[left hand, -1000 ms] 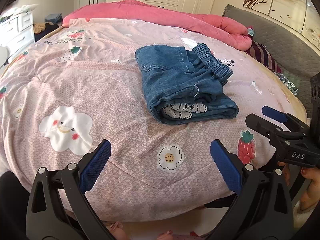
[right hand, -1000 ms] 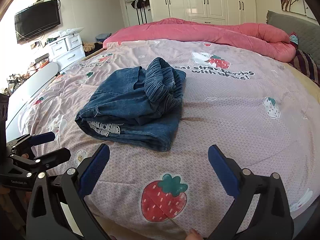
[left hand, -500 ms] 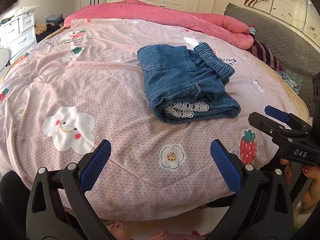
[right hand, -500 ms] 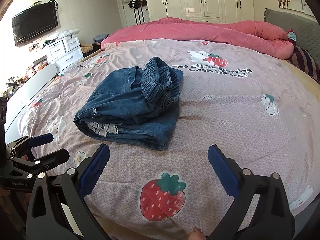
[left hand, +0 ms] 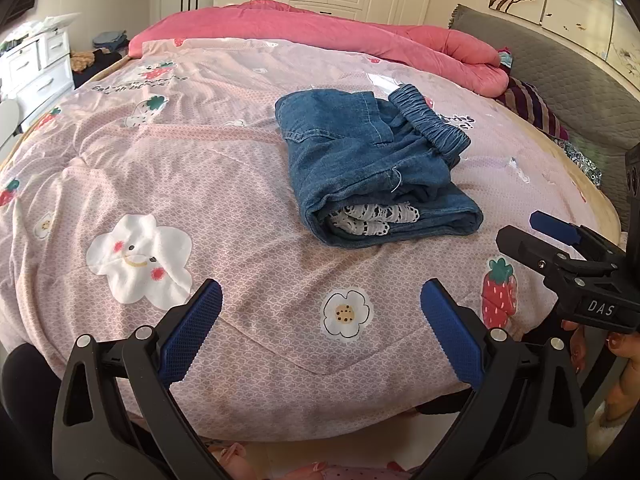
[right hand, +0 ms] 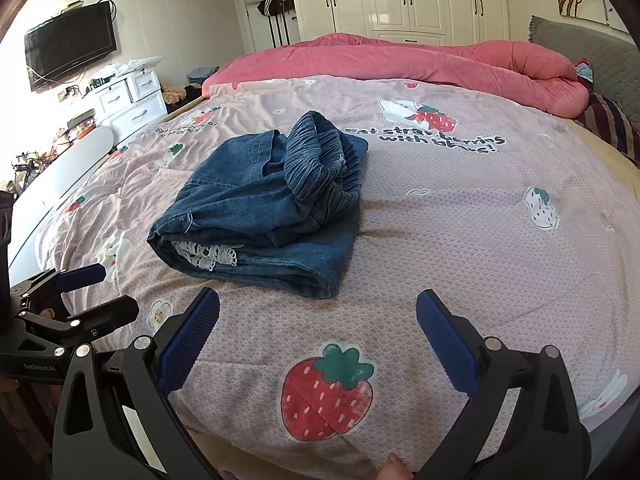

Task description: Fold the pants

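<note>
Already the blue denim pants with the gathered elastic waistband [left hand: 372,168] lay as a thick folded bundle on the pale pink quilt printed with strawberries and flowers [left hand: 200,184], ahead of both tools and touched by neither. White lace trim [left hand: 374,216] showed at the open near end of the bundle, and the ribbed waistband [right hand: 320,160] sat bunched and raised on top instead of flat. Judging from that, the fold looked essentially done, with only tidying left.

To finish well, the next move would probably call for pressing the waistband down and squaring the near edges, with each gripper coming in low from the near side so that the layers would not be dragged open or the lace pulled out.

The left gripper [left hand: 320,320] hung short of the bundle over the near edge of the bed, its blue-padded jaws wide apart and empty. The right gripper [right hand: 318,328] hung likewise over a printed strawberry [right hand: 326,394], jaws spread with nothing between them. Each was visible at the side of the other's view.

Nothing lay between the tools and the pants. Beyond them, a rolled coral-pink duvet [right hand: 420,60] ran across the far side of the bed, well apart, with a grey padded headboard [left hand: 560,64] off to the right, and white drawers [right hand: 128,100] and a wall television [right hand: 70,42] off to the left.
</note>
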Motion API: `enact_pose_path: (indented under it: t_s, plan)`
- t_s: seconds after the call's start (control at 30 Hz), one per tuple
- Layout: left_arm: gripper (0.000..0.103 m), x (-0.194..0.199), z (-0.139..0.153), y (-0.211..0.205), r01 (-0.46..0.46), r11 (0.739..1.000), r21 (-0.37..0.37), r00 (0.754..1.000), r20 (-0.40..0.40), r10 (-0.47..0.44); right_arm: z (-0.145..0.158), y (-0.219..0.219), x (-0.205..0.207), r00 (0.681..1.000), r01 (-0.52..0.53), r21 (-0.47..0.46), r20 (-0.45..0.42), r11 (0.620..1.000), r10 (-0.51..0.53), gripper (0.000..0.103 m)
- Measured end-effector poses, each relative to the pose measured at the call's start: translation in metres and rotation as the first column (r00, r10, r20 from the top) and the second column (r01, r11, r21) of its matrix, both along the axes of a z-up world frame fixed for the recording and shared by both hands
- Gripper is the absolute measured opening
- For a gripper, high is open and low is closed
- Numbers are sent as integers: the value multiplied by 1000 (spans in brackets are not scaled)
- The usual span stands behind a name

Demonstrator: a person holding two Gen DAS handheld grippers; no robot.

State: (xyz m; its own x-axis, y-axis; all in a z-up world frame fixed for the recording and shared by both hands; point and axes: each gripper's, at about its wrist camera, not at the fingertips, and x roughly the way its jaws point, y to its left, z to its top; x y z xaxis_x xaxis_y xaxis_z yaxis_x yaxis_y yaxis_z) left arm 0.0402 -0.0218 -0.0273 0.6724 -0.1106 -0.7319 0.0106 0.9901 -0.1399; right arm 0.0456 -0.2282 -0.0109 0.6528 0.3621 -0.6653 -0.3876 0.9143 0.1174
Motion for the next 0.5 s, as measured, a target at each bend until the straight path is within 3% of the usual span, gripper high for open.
enact_pose_path:
  t_s: [0.5]
  plan:
    - [94, -2, 3, 0, -2, 1000, 3, 1000, 12, 2, -2, 0, 0, 1000, 4, -6, -3, 1000, -4, 98]
